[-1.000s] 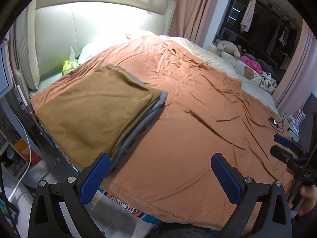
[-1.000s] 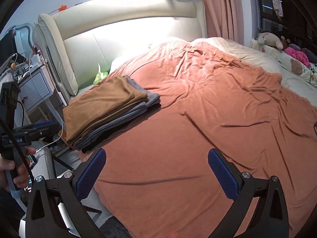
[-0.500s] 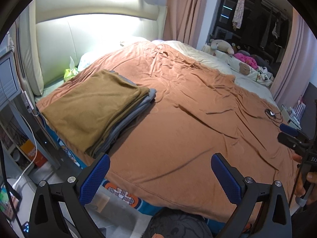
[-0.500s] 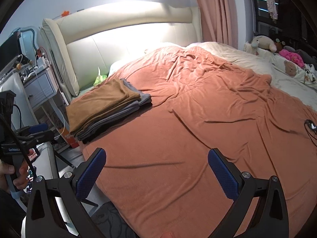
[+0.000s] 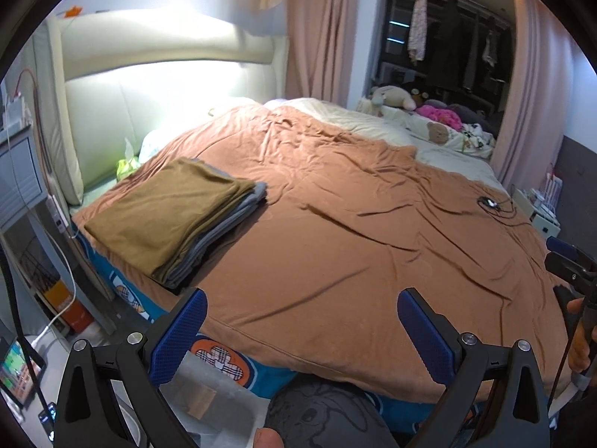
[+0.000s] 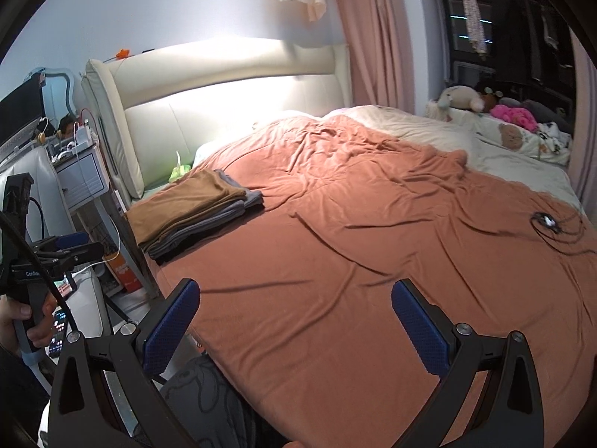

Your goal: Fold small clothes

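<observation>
A neat stack of folded clothes (image 5: 175,216), an olive-brown piece on top of grey ones, lies on the left corner of the bed near the headboard; the right wrist view shows the same stack (image 6: 194,209). My left gripper (image 5: 300,328) hangs open and empty above the bed's near edge. Open and empty too, my right gripper (image 6: 294,321) hovers over the orange blanket (image 6: 373,261). Each view catches the other gripper at its edge: the right gripper (image 5: 567,261) in a hand, the left gripper (image 6: 67,246) in a hand.
The orange blanket (image 5: 354,231) covers most of the bed. A black cable with a small device (image 6: 548,222) lies on it at the right. Stuffed toys (image 5: 395,99) sit at the far side. A nightstand (image 6: 80,177) and cream headboard (image 5: 149,86) stand left.
Both grippers have pulled back and risen from the bed, so the folded stack looks smaller and farther away. Both stay open and empty.
</observation>
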